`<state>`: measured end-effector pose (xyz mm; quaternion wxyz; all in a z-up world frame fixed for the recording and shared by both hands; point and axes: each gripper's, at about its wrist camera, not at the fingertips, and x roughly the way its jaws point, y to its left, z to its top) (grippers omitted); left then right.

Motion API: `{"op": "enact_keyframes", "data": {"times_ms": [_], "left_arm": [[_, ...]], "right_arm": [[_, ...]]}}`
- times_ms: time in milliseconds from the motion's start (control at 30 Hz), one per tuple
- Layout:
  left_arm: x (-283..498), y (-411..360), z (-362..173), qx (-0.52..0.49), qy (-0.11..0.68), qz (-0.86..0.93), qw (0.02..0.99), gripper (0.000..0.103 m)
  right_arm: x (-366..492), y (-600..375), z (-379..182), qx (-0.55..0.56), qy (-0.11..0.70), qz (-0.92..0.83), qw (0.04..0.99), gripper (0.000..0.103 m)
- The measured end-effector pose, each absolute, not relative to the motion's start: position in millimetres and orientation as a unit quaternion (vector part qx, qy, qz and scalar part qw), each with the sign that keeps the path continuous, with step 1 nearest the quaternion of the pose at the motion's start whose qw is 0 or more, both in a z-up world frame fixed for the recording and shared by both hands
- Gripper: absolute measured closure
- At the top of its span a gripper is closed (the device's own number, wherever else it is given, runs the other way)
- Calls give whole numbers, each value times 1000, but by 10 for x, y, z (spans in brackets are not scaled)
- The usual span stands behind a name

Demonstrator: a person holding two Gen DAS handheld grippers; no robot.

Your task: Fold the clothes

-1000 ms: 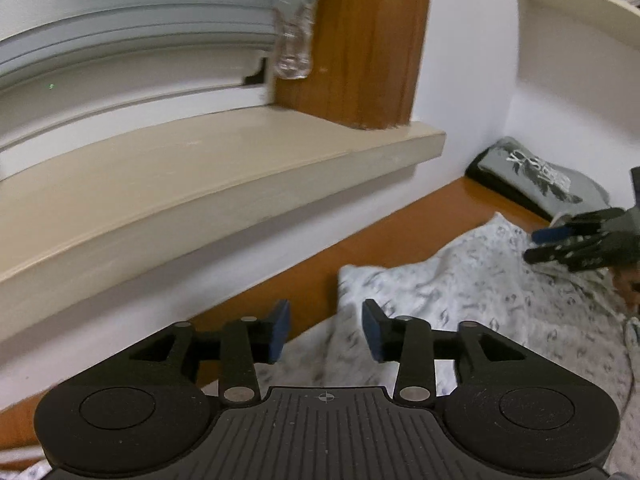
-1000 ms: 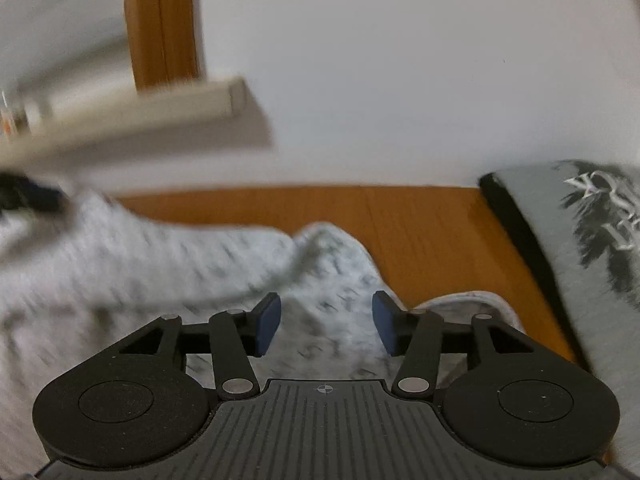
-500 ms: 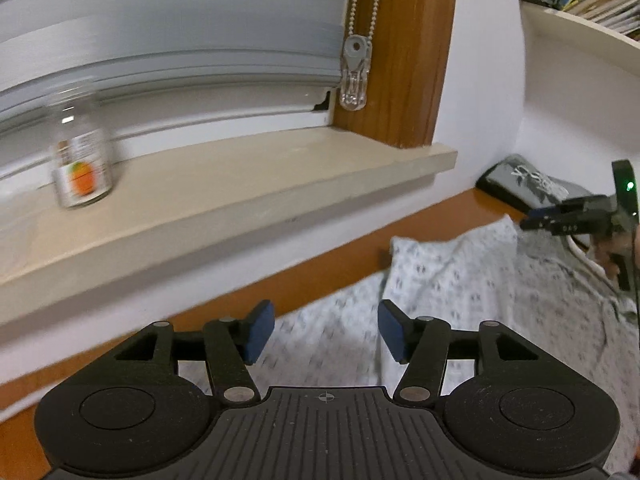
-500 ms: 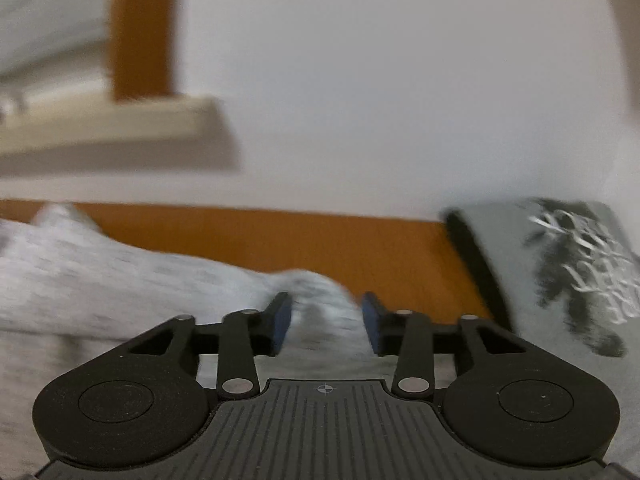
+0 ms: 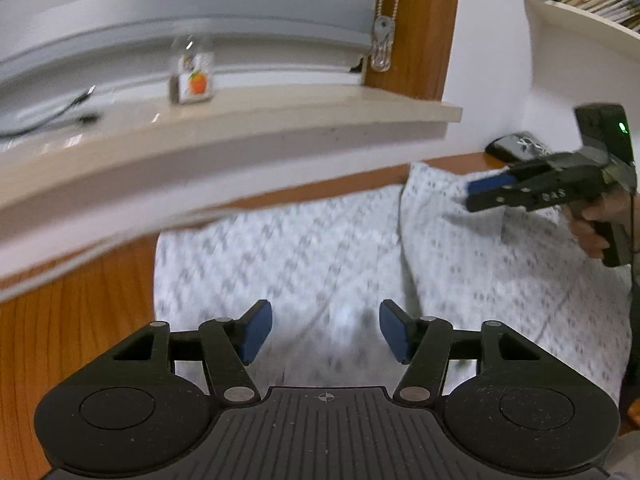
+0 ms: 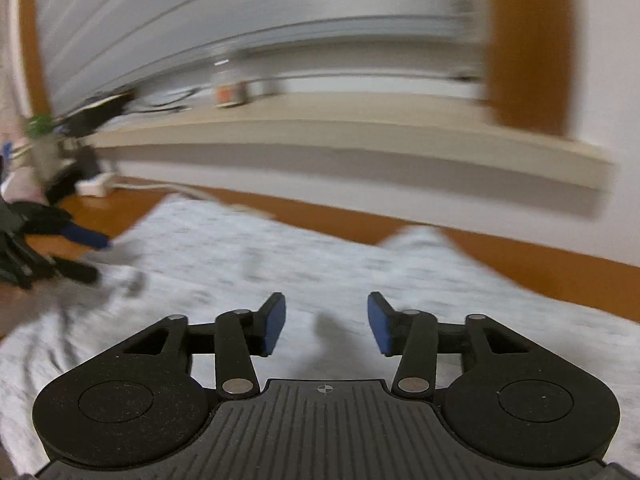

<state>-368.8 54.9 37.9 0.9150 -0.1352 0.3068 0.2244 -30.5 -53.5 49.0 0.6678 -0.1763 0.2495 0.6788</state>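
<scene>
Left wrist view: my left gripper [image 5: 326, 334] closing, right gripper [image 6: 326, 324] opening, both empty; the garment [image 5: 320, 248] at twelve o'clock may bunch.

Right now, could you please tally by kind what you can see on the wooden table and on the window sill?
Patterned white garment, spread on the table: 1
Folded grey printed garment, far end of the table: 1
Glass jar with an orange label, on the sill: 1
Total: 3

No text could be read; the label on the jar [image 5: 191, 76] showed only a blurred orange picture.
</scene>
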Motion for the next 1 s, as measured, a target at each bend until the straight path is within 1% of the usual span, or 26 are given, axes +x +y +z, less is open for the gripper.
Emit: {"op": "enact_keyframes", "data": {"times_ms": [33,100,300,367,400,433,500,567,633,667,700,733,900,1000], "left_arm": [[-3727,544,355,-140,308,225,914,50],[-3775,511,338,-143,301,224,916,53],[-3699,411,353,-123,299,213,922,52],[-3656,402,342,-116,304,213,921,53],[-3647,399,334,-114,305,212,921,56],[-3654,401,329,-114,303,212,922,74],[-3696,407,338,-118,298,211,924,99],[-3765,397,375,-125,285,213,926,99],[-3836,345,442,-126,275,214,929,99],[-3870,315,479,-125,271,214,930,99],[-3903,276,517,-125,268,213,931,99],[-3941,228,556,-123,265,214,932,99],[-4144,22,653,-111,253,223,935,99],[-4238,6,664,-121,234,232,936,99]], "right_arm": [[-401,-466,486,-179,250,683,663,55],[-593,-328,477,-185,250,692,652,54],[-954,-108,390,-201,264,690,644,51],[-1052,-71,353,-203,270,686,644,48],[-1090,-61,322,-208,269,683,646,47],[-1115,-75,303,-215,265,679,650,47],[-1138,-112,273,-223,261,673,655,47],[-1122,-156,263,-221,262,670,659,57],[-1121,-198,260,-222,261,668,661,87],[-1119,-226,271,-218,261,667,663,94],[-1119,-257,282,-213,261,667,664,99],[-1129,-306,300,-210,254,667,668,100],[-1166,-662,467,-176,228,667,687,100],[-1166,-822,549,-159,220,667,694,100]]}}
